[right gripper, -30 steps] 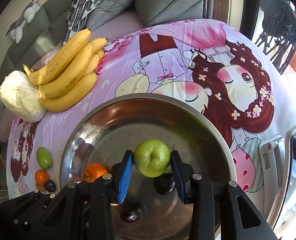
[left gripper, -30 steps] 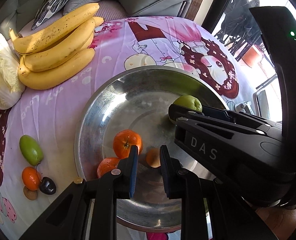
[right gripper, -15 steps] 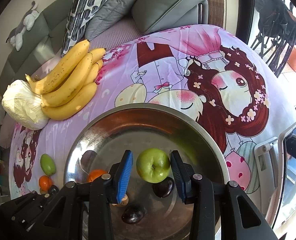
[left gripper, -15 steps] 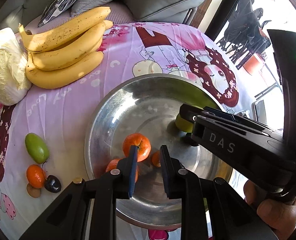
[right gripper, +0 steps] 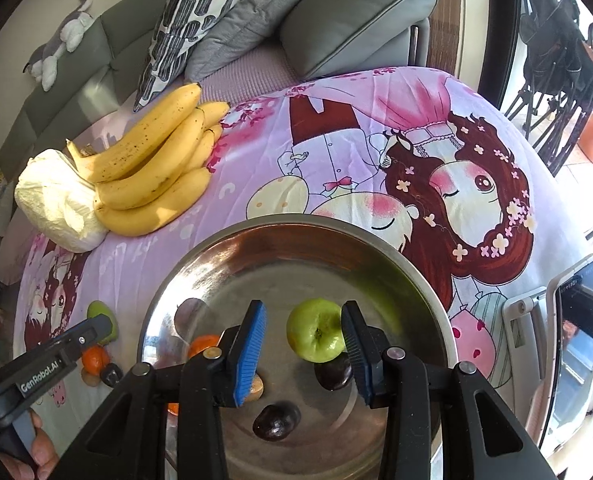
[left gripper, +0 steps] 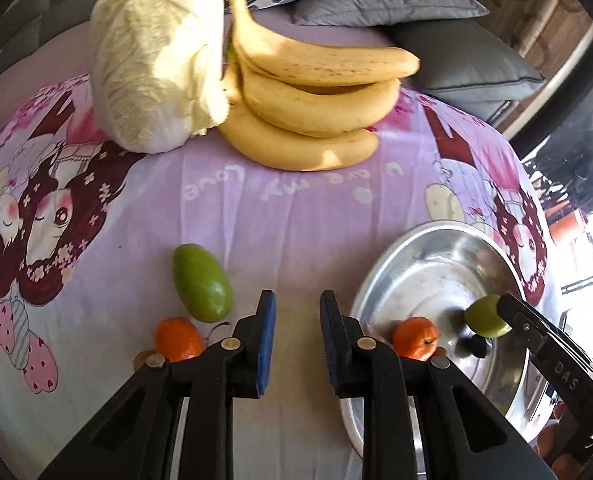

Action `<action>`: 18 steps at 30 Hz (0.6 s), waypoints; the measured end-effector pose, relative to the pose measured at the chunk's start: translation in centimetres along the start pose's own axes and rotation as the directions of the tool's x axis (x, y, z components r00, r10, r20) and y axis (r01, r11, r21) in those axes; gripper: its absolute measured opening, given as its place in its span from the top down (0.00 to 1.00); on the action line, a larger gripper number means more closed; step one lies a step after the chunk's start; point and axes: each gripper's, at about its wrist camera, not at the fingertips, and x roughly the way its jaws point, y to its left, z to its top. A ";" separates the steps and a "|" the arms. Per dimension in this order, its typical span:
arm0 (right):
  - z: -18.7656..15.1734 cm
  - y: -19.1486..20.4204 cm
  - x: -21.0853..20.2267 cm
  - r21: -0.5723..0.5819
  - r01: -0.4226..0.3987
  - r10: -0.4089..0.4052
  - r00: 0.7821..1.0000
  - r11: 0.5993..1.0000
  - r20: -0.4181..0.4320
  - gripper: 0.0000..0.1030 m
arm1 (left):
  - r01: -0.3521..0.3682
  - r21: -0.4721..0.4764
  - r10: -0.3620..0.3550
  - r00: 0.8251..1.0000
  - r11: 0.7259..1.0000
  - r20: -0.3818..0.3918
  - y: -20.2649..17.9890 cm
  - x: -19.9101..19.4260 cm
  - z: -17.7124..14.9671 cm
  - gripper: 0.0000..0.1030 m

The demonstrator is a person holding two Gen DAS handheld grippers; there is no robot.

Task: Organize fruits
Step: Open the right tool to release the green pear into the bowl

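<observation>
A desk (right gripper: 256, 152) under a pink cartoon cloth (left gripper: 256, 216) carries a cabbage (left gripper: 156, 56) touching a bunch of bananas (left gripper: 308, 108) at the far side. Nearer lie a green fruit (left gripper: 202, 282), an orange (left gripper: 178, 338) just beside it, a dark fruit (right gripper: 110, 374), and a steel tray (right gripper: 280, 236) holding fruit

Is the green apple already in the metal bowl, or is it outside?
In. The green apple rests inside the metal bowl, between the right gripper's parted jaws, beside a dark plum.
</observation>
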 end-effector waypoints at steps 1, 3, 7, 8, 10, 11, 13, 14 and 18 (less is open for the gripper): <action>0.0 0.1 0.0 -0.005 0.003 -0.003 1.000 1.000 0.000 0.58 | -0.009 -0.018 0.009 1.000 1.000 0.000 0.6 0.1 0.1 0.78; -0.1 0.3 -0.1 -0.015 0.007 -0.007 1.000 1.000 -0.001 0.58 | -0.015 -0.046 0.015 1.000 0.999 -0.003 1.5 0.2 0.1 0.78; -0.4 0.9 -0.2 -0.038 0.017 -0.017 1.000 0.999 -0.001 0.58 | -0.017 -0.079 0.017 1.000 0.997 -0.005 2.5 0.3 -0.1 0.78; -0.4 1.0 -0.1 -0.043 0.021 -0.021 1.000 0.999 -0.001 0.58 | -0.017 -0.081 0.016 1.000 0.997 -0.007 2.6 0.3 -0.1 0.78; -0.4 1.2 -0.1 -0.051 0.024 -0.024 1.000 0.998 -0.001 0.56 | -0.015 -0.083 0.015 1.000 0.996 -0.011 2.6 0.4 -0.2 0.78; -0.5 1.3 -0.1 -0.054 0.023 -0.023 1.000 0.998 -0.002 0.55 | -0.015 -0.082 0.014 1.000 0.997 -0.014 2.6 0.5 -0.2 0.78; -0.4 1.3 0.0 -0.051 0.020 -0.020 1.000 0.998 -0.002 0.48 | -0.015 -0.081 0.014 1.000 0.997 -0.019 2.6 0.6 -0.2 0.75; -0.4 1.3 0.1 -0.048 0.018 -0.018 1.000 0.999 -0.005 0.45 | -0.018 -0.081 0.016 1.000 0.997 -0.022 2.6 0.6 -0.3 0.71; -0.4 1.2 0.5 -0.048 0.032 -0.033 0.999 0.998 -0.014 0.35 | -0.033 -0.082 0.031 0.999 0.996 -0.026 2.5 0.9 -0.3 0.50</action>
